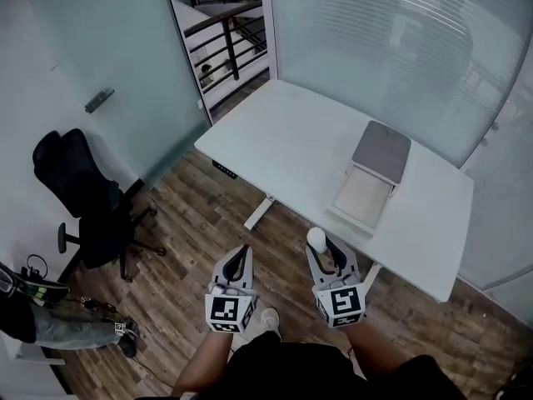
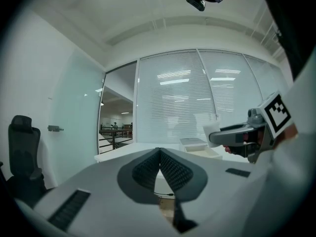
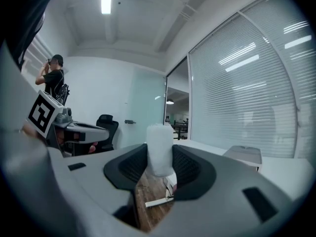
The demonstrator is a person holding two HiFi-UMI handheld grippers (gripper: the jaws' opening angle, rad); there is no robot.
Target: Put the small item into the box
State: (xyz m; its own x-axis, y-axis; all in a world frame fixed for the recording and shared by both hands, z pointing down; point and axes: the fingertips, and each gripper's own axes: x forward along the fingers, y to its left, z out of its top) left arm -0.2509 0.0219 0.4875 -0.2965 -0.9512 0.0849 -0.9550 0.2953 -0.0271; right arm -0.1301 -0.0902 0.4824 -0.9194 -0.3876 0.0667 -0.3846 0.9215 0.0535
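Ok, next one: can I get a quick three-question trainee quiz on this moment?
1. True or false: the small white item already lies in the box.
2. The box stands on: A the floor; B the white table; C the chair.
3. Which tool has its jaws shut with nothing between them?
Key: 1 false, the right tool grips it; 2 B; 3 the left tool.

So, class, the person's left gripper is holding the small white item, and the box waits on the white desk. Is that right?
No: the right gripper holds the small white item, as the right gripper view shows. The box does wait on the white desk.
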